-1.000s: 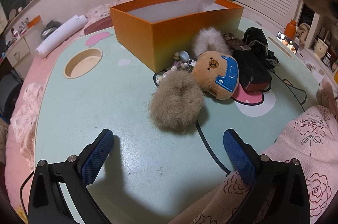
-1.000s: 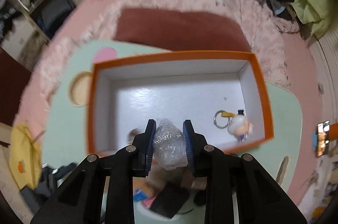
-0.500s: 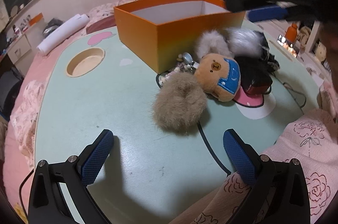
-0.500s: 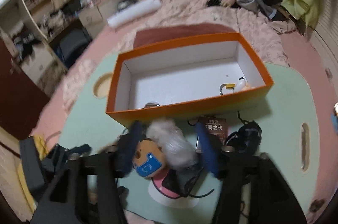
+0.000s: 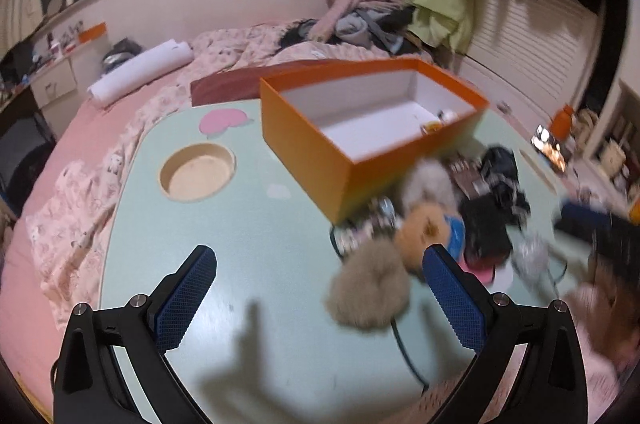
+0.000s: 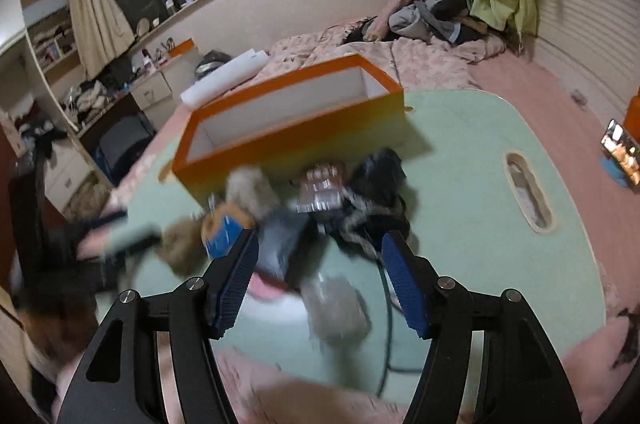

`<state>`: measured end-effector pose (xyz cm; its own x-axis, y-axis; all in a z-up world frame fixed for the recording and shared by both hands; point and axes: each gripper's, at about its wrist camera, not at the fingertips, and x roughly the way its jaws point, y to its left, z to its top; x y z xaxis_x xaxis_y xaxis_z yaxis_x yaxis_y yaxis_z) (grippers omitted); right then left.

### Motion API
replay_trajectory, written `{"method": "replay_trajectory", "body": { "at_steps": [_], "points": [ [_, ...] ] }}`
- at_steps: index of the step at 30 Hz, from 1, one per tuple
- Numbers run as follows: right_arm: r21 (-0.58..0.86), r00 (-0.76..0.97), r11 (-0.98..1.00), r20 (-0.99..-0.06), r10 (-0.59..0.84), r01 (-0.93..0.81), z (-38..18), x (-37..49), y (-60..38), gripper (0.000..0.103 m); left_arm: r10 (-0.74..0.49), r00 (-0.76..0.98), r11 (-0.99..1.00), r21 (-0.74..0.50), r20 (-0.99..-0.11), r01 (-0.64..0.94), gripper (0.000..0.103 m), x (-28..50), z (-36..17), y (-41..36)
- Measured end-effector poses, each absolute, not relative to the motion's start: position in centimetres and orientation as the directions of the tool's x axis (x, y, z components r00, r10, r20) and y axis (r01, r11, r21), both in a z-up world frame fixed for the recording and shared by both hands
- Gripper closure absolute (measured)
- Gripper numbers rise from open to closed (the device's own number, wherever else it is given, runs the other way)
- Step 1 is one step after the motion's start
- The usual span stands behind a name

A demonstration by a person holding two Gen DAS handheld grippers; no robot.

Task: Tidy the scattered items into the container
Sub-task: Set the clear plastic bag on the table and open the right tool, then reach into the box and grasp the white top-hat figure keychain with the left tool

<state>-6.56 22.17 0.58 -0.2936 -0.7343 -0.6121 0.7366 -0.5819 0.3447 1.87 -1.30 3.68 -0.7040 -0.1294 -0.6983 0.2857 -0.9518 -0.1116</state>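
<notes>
A second ago the right claw (image 6: 319, 238) was clamped on a crinkly clear-wrapped bundle (image 6: 336, 308) above the orange box (image 6: 288, 139). Now its jaws stand apart with nothing pressed between them, and it has dropped back low over the near side of the worktop (image 5: 240, 224). The bundle lies blurred on the worktop just below the claw, near the front edge, so it seems to have missed the box and will need picking up again. Inside the box only a small keyring figure (image 5: 440, 117) shows, at its far right end.

The left claw (image 5: 320, 251) is wide open and empty, with the tan fur pompom (image 5: 370, 290) just beside its right finger.

The rest of the clutter sits tight against the box's near wall: the bear plush (image 5: 428, 228), a black pouch (image 5: 484, 228) and other dark items. A black cable (image 5: 404, 348) runs from the pile to the near edge, close to the bundle, and could snag. The left half of the worktop around the round recess (image 5: 196, 171) is free, as is the space above the box, and its rim is the one edge to lift over
</notes>
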Motion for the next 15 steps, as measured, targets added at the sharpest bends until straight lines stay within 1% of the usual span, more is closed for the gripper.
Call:
{"method": "replay_trajectory", "body": {
  "at_steps": [4, 9, 11, 13, 15],
  "points": [
    [0.269, -0.322, -0.595, -0.638, -0.699, 0.757, -0.7, -4.9, 22.7, 0.038, -0.159, -0.667, -0.952, -0.066, -0.728, 0.299, 0.0, 0.0, 3.6, -1.5],
    [0.237, -0.298, -0.576, -0.67, -0.68, 0.782, -3.1, -3.4, 22.4, 0.038, -0.204, -0.595, -0.945, -0.002, -0.777, 0.326, 0.0, -2.4, 2.4, -2.2],
    [0.232, -0.283, -0.569, -0.685, -0.672, 0.789, -3.7, -3.3, 22.0, 0.038, -0.225, -0.574, -0.937, 0.015, -0.787, 0.348, 0.0, -3.2, 2.2, -3.1],
    [0.252, -0.271, -0.568, -0.684, -0.677, 0.784, -3.9, -3.6, 22.1, 0.038, -0.218, -0.57, -0.934, 0.001, -0.792, 0.357, 0.0, -3.8, 2.2, -4.0],
    [0.268, -0.268, -0.573, -0.682, -0.681, 0.775, -4.1, -3.9, 22.4, 0.038, -0.236, -0.562, -0.926, 0.007, -0.793, 0.378, 0.0, -4.5, 2.4, -5.0]
  ]
}}
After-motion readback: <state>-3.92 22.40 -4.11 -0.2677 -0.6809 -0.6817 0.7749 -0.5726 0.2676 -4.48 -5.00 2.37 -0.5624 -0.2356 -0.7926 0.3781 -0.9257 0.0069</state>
